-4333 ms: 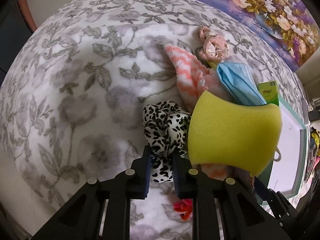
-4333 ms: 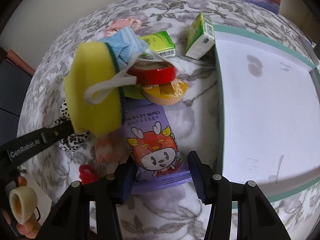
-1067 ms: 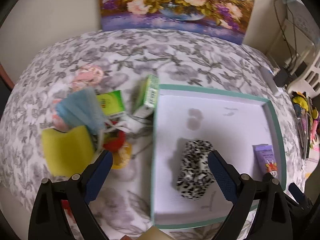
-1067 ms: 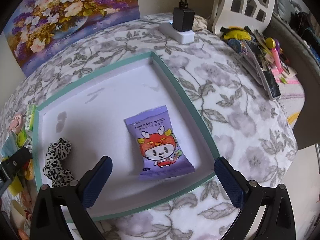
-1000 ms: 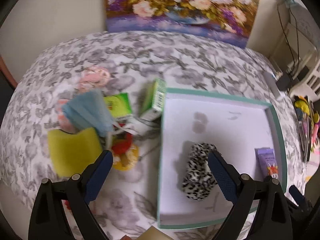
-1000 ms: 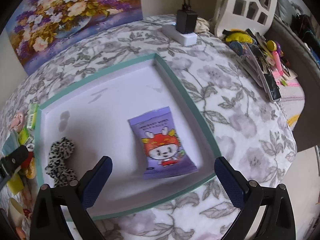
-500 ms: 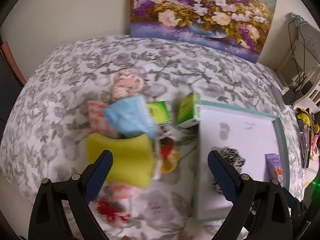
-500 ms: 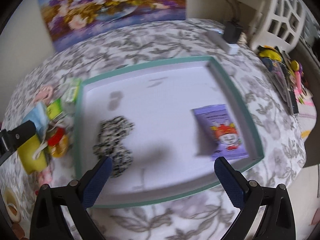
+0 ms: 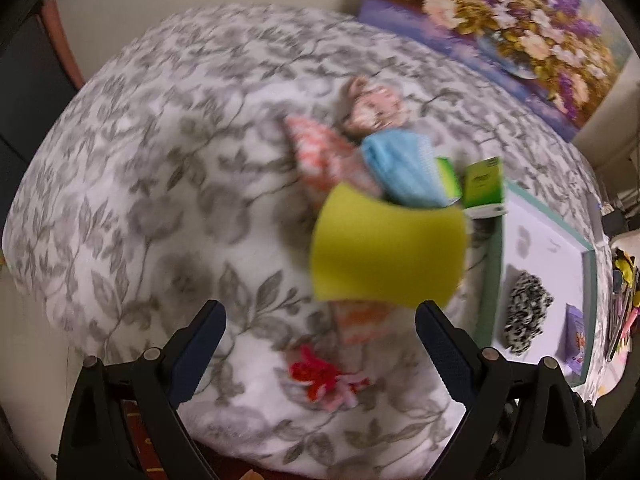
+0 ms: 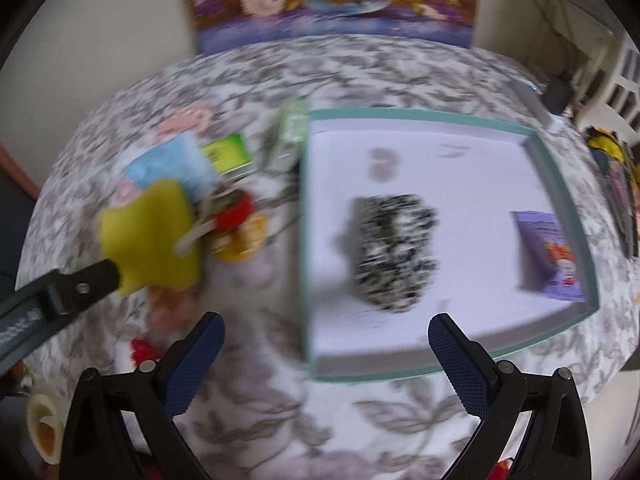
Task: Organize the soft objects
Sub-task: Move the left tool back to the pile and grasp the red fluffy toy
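Both views motion-blurred. Left gripper (image 9: 320, 320) jaws spread wide, empty, hanging over the pile of soft items on the floral cloth (image 9: 160, 160); right gripper (image 10: 326, 334) also wide and empty, near the front left corner of the teal-rimmed tray (image 10: 560, 160). In the tray: leopard scrunchie (image 10: 394, 252) near the middle, purple wipes pack (image 10: 550, 256) against the right wall, well apart from each other. Outside, left of the tray: yellow sponge (image 9: 386, 248) on top of the heap, blue face mask (image 9: 402, 170) tucked behind it, orange-white cloth (image 9: 320, 152) beneath, pink fabric flower (image 9: 374, 108) further back, red scrunchie (image 9: 316, 372) nearest the left fingers. Two green boxes (image 9: 482, 186) and tape rolls (image 10: 236, 216) sit touching the heap. Risks, as judged: the sponge overlaps mask and cloth, so a bite at its edge could drag the mask's ear loop along or tip the stack; a hurried approach could catch a green box or tape roll; the sponge may compress and slip under a shallow grip.
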Tool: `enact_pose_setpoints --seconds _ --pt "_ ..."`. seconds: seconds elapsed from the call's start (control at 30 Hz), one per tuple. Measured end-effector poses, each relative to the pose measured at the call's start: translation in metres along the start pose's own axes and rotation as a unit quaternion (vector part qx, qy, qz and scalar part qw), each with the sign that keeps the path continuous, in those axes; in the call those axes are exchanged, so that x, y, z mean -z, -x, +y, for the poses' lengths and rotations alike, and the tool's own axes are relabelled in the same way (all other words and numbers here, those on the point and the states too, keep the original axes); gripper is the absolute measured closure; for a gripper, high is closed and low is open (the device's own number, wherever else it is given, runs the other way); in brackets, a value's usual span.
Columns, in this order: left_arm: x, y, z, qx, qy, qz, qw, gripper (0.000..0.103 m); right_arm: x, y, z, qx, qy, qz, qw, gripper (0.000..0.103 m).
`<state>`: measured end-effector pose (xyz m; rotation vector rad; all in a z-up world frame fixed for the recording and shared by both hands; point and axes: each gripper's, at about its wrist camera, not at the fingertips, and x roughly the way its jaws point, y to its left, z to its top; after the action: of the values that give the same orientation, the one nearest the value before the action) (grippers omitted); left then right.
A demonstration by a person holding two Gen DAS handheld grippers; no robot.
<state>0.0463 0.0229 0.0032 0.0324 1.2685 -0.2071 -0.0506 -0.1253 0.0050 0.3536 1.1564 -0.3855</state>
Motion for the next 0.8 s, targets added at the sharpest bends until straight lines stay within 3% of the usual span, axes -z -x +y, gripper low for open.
enact_pose_setpoints --seconds 0.2,0.43,0.8 --pt "0.012 -0.021 0.024 -0.002 0.030 0.050 0.9983 0.007 0.014 -0.011 0.039 -0.002 0.051 0.015 0.999 0.000" --pt "0.024 -0.032 0.040 0.007 0.061 0.081 0.9949 0.009 0.020 -0.024 0.051 0.002 0.072 0.034 0.997 0.000" --pt "0.039 -0.051 0.029 0.054 0.070 0.131 0.9875 0.057 0.022 -0.024 0.033 -0.004 0.057 0.049 0.997 0.000"
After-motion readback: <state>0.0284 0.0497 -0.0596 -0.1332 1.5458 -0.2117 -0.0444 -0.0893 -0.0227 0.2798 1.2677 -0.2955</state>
